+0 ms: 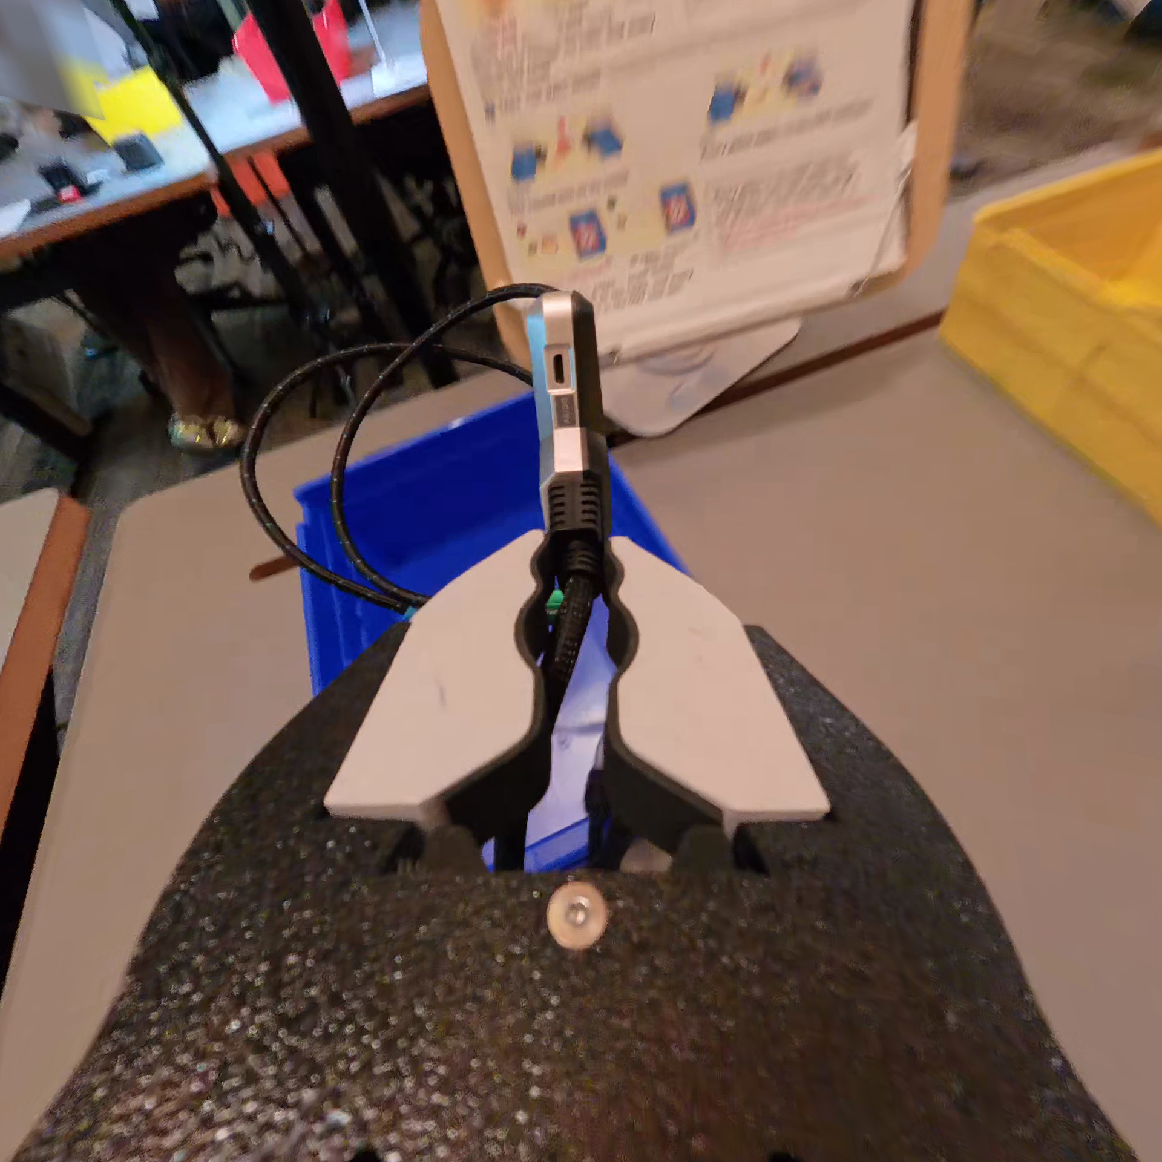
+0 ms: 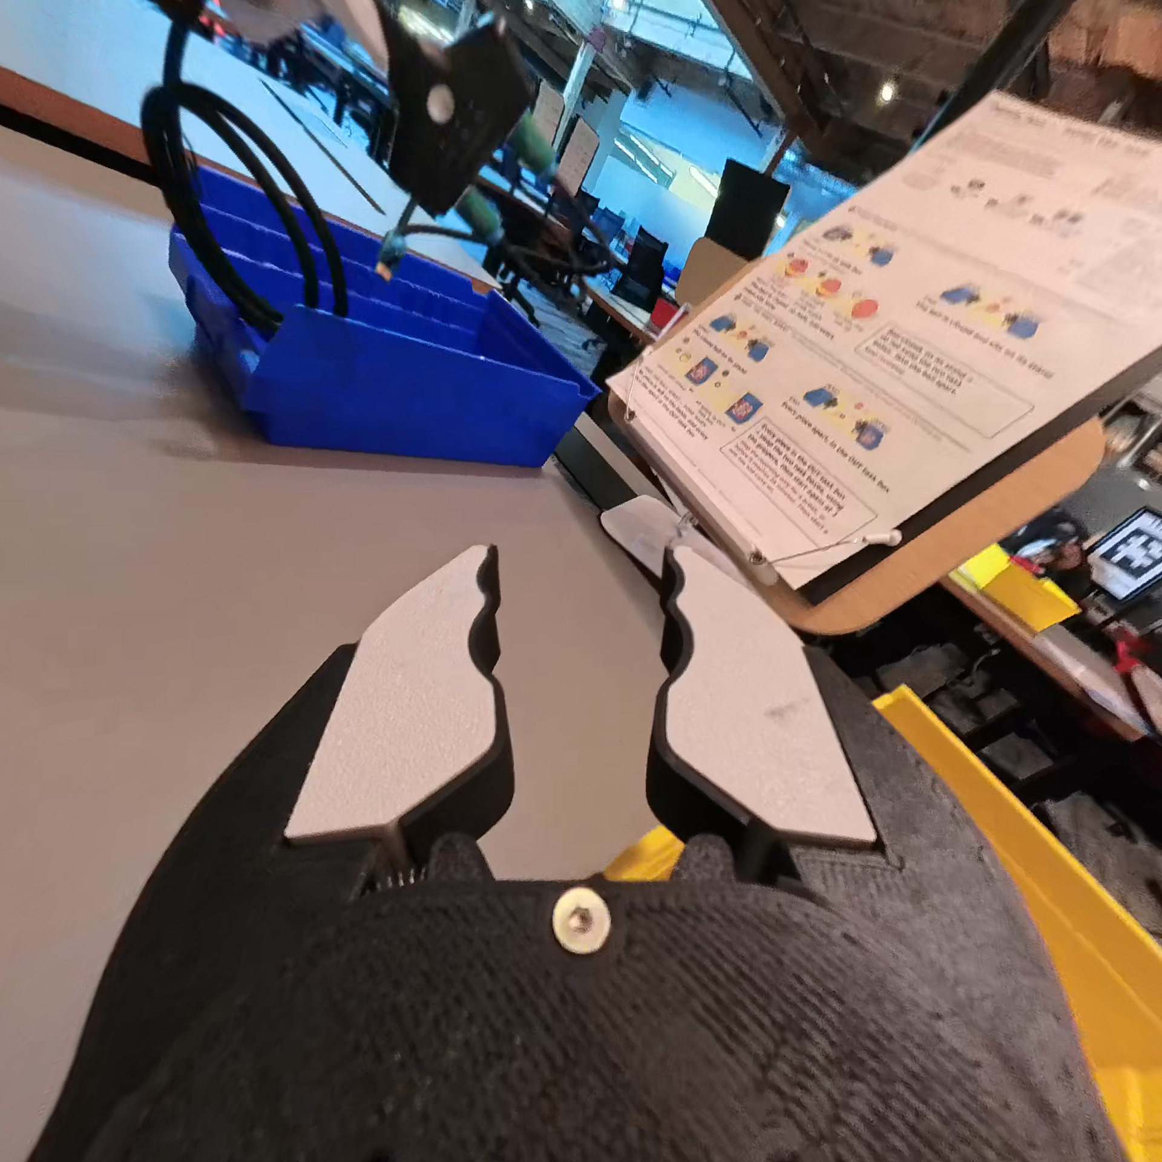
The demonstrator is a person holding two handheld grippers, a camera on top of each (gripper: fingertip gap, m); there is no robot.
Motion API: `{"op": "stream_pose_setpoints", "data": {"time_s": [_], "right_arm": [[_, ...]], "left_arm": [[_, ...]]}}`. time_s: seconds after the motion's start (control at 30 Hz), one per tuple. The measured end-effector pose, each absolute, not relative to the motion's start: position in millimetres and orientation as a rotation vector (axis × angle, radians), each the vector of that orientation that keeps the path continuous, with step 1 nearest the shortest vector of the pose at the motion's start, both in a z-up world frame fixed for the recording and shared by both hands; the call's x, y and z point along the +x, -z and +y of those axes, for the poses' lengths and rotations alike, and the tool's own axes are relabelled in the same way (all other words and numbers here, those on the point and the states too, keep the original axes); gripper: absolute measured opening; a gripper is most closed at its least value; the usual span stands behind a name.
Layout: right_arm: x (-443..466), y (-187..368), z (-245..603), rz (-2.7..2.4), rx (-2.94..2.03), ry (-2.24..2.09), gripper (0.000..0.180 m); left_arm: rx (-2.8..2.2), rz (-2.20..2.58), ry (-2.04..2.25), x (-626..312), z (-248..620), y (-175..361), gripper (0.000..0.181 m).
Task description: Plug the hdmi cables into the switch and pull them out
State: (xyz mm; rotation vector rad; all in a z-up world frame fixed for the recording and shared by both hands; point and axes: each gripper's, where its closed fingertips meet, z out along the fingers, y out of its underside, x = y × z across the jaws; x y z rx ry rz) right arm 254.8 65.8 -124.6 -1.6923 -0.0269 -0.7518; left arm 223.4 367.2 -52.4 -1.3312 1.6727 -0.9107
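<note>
1. Nearest the lens in the left wrist view, the left gripper has its grey-faced fingers pressed on the black ribbed strain relief of an hdmi cable, at centre frame.
2. That plug's silver shell sits seated in the bottom end of the switch, a slim silver-and-black box standing upright above the fingertips and clear of the table.
3. A second braided black cable loops out at centre left and arcs to the switch's top; whether its plug is fully home there is hard to tell, since that end faces away.
4. In the right wrist view, the right gripper is spread wide with nothing between its fingers, low over the grey table at lower centre.
5. Upper left of that view shows the switch hanging in the air, blurred, with cable loops trailing down into the blue bin.
6. A yellow bin edges the lower right, and an instruction sheet on a stand fills the right side.
7. As a judgement: plugging looks done for at least one cable, and the pulling-out seems to be what remains. The free gripper would likely have to steady the switch body while the clamped plug is drawn straight out.
</note>
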Motion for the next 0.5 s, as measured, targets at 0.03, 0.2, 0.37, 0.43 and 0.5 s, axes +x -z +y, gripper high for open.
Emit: {"op": "stream_pose_setpoints", "data": {"time_s": [0.03,0.2,0.37,0.43,0.5], "right_arm": [[251.9,121.9,68.0,-0.046,-1.683,0.766,0.049],[234.6,87.9,75.2,-0.137,-1.529,0.937,0.049],[199.3,47.3,80.9,-0.29,-1.361,1.146,0.049],[178.6,29.6,82.3,-0.343,-1.277,1.217,0.05],[156.9,23.6,89.3,-0.435,-1.241,1.272,0.05]], "left_arm": [[-1.309,1.653,0.966,217.4,360.5,37.9,0.013],[-1.258,1.637,1.327,180.5,311.7,-18.2,0.013],[-1.251,1.776,1.803,140.2,249.9,-28.1,0.014],[-1.269,1.868,1.99,124.8,225.4,-15.4,0.014],[-1.288,1.961,2.119,111.3,203.4,4.4,0.014]]}}
